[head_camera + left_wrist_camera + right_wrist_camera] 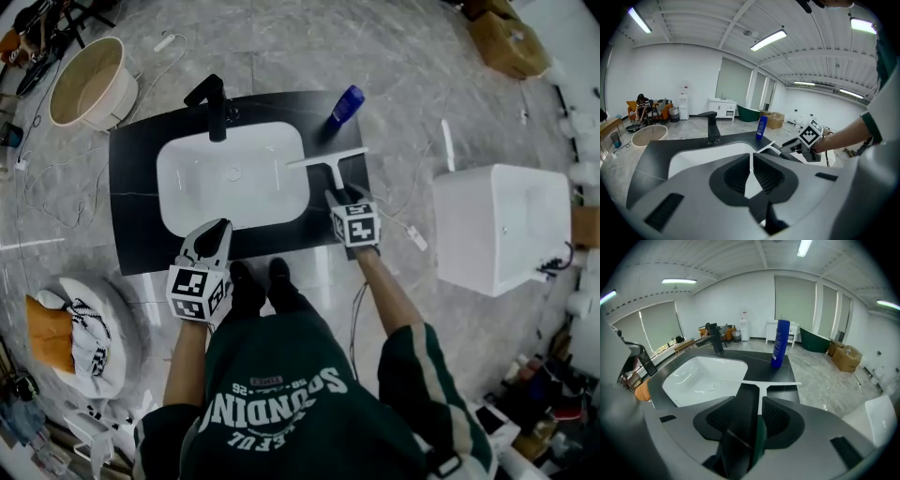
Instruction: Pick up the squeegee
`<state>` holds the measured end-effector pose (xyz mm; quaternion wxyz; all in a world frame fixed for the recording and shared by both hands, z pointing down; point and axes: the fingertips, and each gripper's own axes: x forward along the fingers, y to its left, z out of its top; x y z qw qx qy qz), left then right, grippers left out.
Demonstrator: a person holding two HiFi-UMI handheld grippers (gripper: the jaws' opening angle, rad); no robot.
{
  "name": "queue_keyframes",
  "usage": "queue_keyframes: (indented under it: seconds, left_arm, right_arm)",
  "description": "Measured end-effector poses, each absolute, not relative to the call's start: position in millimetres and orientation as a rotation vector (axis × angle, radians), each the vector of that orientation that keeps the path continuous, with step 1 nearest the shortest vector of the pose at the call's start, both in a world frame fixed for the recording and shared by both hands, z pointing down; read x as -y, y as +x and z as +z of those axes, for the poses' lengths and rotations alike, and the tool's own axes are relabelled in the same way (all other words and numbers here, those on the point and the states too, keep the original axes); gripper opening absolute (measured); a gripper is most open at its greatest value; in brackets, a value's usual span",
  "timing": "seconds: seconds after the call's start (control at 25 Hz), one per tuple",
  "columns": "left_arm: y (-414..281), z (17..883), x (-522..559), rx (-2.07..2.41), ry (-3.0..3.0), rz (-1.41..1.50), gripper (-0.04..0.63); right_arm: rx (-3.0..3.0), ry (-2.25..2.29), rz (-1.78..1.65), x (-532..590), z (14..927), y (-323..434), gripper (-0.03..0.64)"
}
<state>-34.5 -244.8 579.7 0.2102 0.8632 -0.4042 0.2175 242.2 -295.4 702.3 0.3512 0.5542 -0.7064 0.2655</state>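
The squeegee (330, 161) lies on the narrow strip of black table (131, 187) right of the sink basin (234, 183), blade crosswise at the far end, and its handle's near end is open to reach from the front edge. The blue bottle (347, 103) stands just beyond the blade, while the faucet (217, 108) rises behind the basin, well left. Over the basin the way is open.

Both arms forward; left tongs (217, 231) with jaws together, right tongs (337, 196) angled down, jaws apart.

A blue bottle (347, 104) and black faucet (216, 105) stand behind the white basin (178, 178).
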Motion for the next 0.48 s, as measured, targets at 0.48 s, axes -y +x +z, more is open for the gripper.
queue_keyframes:
  seconds: [0.48]
  left_arm:
    - [-77, 585, 244, 1.252, 2.297, 0.593, 0.023]
  right_arm:
    - [1.665, 1.305, 0.791, 345, 753, 263, 0.17]
